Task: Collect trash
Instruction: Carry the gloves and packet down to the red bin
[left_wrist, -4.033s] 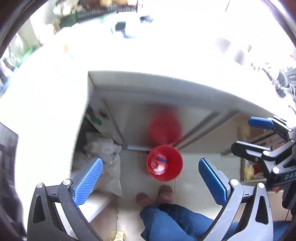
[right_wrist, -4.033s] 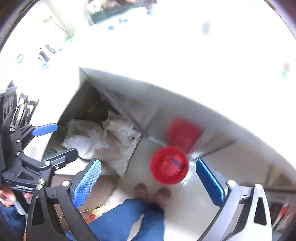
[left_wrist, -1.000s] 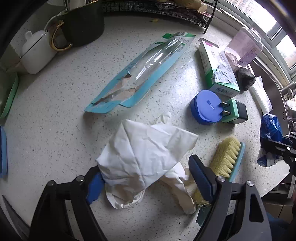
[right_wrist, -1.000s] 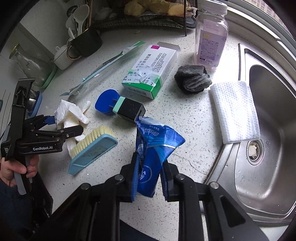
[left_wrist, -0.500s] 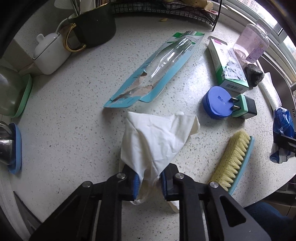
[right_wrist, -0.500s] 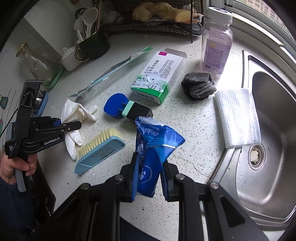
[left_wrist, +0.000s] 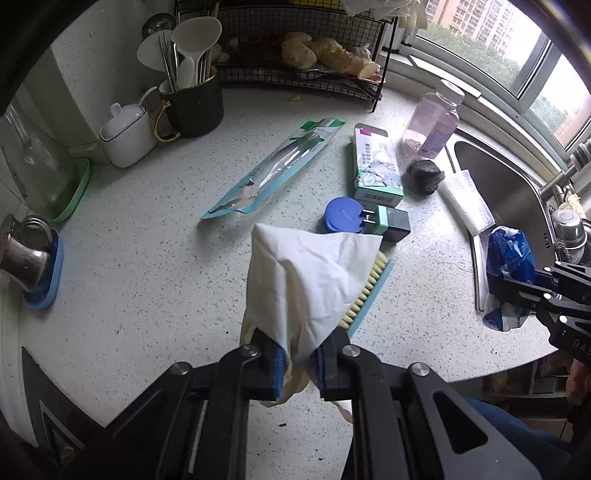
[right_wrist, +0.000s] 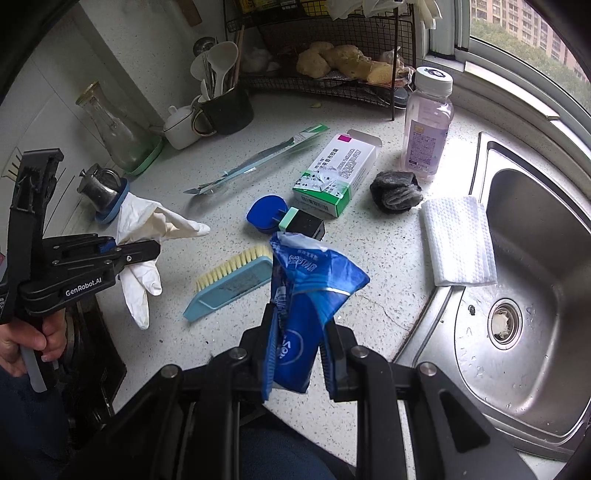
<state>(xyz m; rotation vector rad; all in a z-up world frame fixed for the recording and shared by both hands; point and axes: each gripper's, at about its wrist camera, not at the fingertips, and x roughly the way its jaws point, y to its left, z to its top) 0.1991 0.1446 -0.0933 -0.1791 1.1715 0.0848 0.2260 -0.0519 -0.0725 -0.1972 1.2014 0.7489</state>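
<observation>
Your left claw (left_wrist: 299, 363) has just clamped shut on the white glove (left_wrist: 310, 280) and lifted it off the surface (left_wrist: 147, 266). Your right claw (right_wrist: 295, 354) keeps pinching the blue wrapper (right_wrist: 306, 291), also airborne. Both pieces look ready for binning.

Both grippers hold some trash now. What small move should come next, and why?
Probably carry both loads away from the counter toward a bin. The left gripper is shut on the white glove, which hangs clear of the counter, and the right gripper clamps the blue wrapper. No bin is in view.
</observation>
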